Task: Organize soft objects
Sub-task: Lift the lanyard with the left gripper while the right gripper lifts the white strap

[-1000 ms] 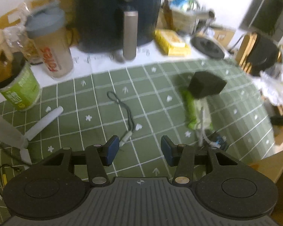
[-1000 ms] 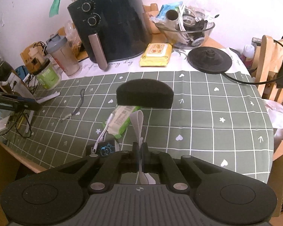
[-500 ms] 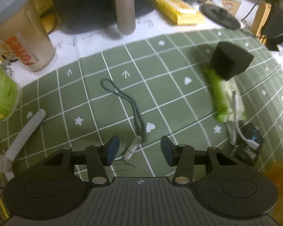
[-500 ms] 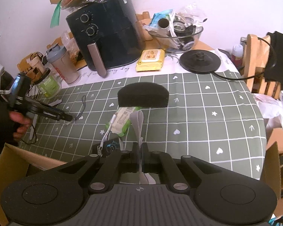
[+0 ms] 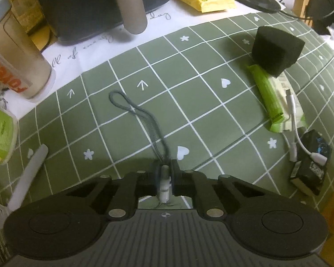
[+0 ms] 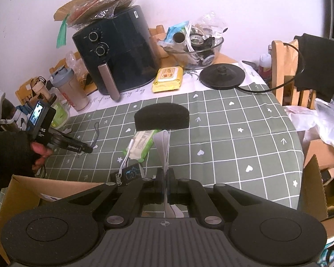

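Green checked cloth (image 5: 202,102) covered the table. On it lay the grey cord (image 5: 142,120), trailing toward eleven o'clock from the left gripper (image 5: 164,173), whose jaws had closed on the cord's white end piece. At two o'clock sat the black sponge (image 5: 276,49) on a green wipes pack (image 5: 271,98). The right gripper (image 6: 165,184) pinched a white strap (image 6: 162,146), with the sponge at twelve o'clock beyond it.
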Motion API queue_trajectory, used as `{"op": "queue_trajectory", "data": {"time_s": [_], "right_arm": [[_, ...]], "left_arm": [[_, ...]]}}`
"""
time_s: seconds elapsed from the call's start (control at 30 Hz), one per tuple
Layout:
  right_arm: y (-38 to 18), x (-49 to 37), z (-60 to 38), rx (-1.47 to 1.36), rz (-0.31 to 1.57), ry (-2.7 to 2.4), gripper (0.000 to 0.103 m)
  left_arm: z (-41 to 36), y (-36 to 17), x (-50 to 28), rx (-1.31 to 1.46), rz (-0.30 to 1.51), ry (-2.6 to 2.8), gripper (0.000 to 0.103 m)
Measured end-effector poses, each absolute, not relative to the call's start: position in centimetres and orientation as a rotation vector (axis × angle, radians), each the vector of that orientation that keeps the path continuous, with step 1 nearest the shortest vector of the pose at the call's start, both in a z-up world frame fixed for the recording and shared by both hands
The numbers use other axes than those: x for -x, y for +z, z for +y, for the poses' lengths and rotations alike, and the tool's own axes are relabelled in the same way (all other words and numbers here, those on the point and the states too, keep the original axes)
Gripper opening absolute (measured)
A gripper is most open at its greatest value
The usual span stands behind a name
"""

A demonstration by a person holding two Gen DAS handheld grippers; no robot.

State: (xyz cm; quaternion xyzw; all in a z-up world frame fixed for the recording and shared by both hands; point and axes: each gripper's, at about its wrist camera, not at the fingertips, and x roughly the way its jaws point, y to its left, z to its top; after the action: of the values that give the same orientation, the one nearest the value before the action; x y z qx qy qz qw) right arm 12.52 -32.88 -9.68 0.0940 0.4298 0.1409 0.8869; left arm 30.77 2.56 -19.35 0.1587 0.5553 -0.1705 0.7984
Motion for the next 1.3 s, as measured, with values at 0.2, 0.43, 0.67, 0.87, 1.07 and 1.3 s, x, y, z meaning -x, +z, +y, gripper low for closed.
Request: {"op": "queue_trajectory", "data": {"time_s": [0.2, 0.43, 0.67, 0.87, 1.07, 1.3], "right_arm": [[-9.4, -12.3, -32.7, -0.193, 0.874, 0.291, 0.005], [-9.0, -12.6, -33.0, -0.199, 0.863, 0.302, 0.005], [-8.0, -12.6, -32.7, -0.189, 0.835, 0.344, 0.005], [-7.1, -12.4, -32.3, -0.175, 0.815, 0.380, 0.005], [-5.9, -11.9, -32.4, -0.168, 0.789, 0.415, 0.005], [-5.1, -11.0, -32.3, -0.172, 0.784, 0.457, 0.005]], "left_arm": [[2.7, -18.9, -30.1, -0.301, 1.177, -0.383, 0.010], [2.9, -16.4, -28.5, -0.239, 1.098, -0.405, 0.009], [2.8, -13.3, -26.8, -0.192, 1.024, -0.424, 0.009], [2.8, -11.1, -25.2, -0.162, 0.973, -0.429, 0.009], [3.0, -8.6, -23.8, -0.124, 0.923, -0.421, 0.009], [2.6, -4.9, -21.4, -0.099, 0.844, -0.435, 0.009]]}}
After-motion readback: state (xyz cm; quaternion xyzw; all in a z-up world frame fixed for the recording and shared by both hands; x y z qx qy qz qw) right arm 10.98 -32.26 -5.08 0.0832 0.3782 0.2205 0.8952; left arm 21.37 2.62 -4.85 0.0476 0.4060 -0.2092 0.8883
